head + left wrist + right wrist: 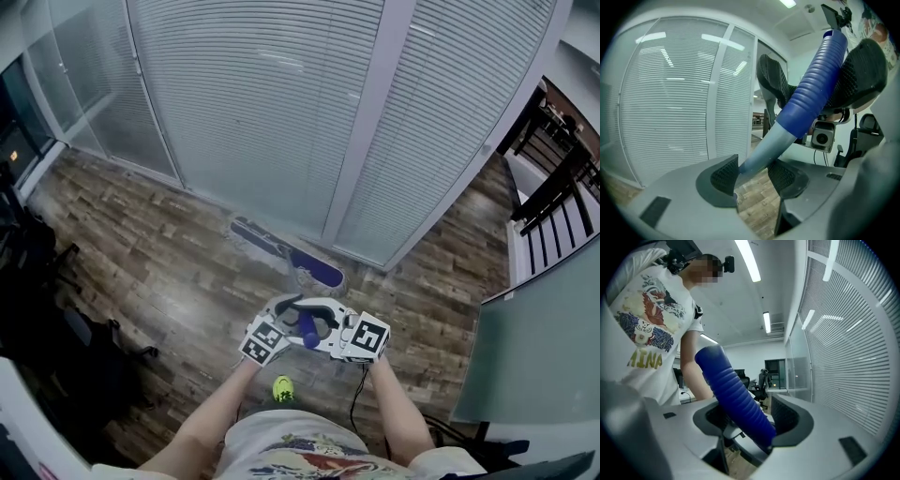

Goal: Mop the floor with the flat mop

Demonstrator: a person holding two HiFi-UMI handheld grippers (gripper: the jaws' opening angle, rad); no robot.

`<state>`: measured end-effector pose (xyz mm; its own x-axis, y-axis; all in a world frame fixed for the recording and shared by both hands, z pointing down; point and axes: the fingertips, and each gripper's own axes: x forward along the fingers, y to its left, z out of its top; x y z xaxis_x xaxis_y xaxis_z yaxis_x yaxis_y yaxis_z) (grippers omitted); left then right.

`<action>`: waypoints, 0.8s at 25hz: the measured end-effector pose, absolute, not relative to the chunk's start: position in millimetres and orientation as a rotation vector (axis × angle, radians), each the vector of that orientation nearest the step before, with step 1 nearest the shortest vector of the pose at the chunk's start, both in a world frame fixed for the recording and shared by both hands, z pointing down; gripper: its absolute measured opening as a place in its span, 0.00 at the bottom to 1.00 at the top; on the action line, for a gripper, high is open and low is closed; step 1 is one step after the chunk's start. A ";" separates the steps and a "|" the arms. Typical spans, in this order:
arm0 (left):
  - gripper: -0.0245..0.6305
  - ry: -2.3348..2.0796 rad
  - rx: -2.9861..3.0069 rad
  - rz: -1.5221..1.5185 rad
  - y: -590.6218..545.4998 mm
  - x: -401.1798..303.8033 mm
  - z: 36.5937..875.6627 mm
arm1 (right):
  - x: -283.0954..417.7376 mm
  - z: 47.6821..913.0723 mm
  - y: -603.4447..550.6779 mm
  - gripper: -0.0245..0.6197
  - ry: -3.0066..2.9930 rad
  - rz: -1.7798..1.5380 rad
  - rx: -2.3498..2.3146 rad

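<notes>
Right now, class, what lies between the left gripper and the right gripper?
The mop's blue handle lies between the left gripper and the right gripper; the head view shows it. Each gripper view shows it between that gripper's jaws.

Mop head (287,253) on floor (159,272), at foot of glass wall (262,103), ahead of person. Mop handle (308,330) slants back between left hand-held gripper (754,174) and right hand-held gripper (750,418), set side by side. Shoe (283,388) behind them.
</notes>
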<state>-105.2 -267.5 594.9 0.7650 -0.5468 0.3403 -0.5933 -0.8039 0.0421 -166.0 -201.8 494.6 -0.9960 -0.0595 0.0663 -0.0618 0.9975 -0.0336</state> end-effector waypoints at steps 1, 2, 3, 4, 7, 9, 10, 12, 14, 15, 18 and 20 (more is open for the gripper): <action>0.30 -0.919 2.807 0.466 -274.8 -106.6 593.7 | -167.5 493.3 -209.4 0.41 -3.081 0.059 0.094; 0.30 -0.925 2.797 0.461 -280.8 -108.5 593.2 | -168.9 491.4 -216.1 0.41 -3.090 0.061 0.097; 0.30 -0.932 2.780 0.462 -285.4 -111.4 593.6 | -170.5 489.1 -221.9 0.41 -3.099 0.063 0.101; 0.30 -0.939 2.760 0.468 -288.5 -114.7 594.4 | -172.2 486.6 -226.4 0.41 -3.107 0.062 0.105; 0.30 -0.934 2.748 0.496 -291.2 -120.0 596.2 | -176.2 483.6 -230.2 0.41 -3.112 0.059 0.105; 0.30 -0.910 2.767 0.531 -284.6 -119.2 601.8 | -175.9 488.4 -223.8 0.41 -3.109 0.072 0.112; 0.30 -0.904 2.773 0.536 -280.2 -117.7 603.7 | -174.5 490.9 -219.4 0.41 -3.109 0.081 0.126; 0.30 -0.905 2.784 0.518 -272.4 -112.2 601.3 | -169.5 493.4 -210.9 0.41 -3.116 0.101 0.167; 0.30 -0.899 2.784 0.546 -263.0 -105.8 599.7 | -160.7 493.4 -202.4 0.41 -3.131 0.124 0.202; 0.30 -0.895 2.779 0.575 -256.9 -102.1 599.6 | -155.1 492.0 -197.0 0.41 -3.139 0.131 0.213; 0.30 -0.893 2.785 0.590 -232.4 -84.6 594.8 | -137.5 485.4 -172.5 0.41 -3.150 0.134 0.206; 0.30 -0.916 2.773 0.574 -209.3 -73.7 592.1 | -126.7 482.1 -148.6 0.41 -3.156 0.133 0.174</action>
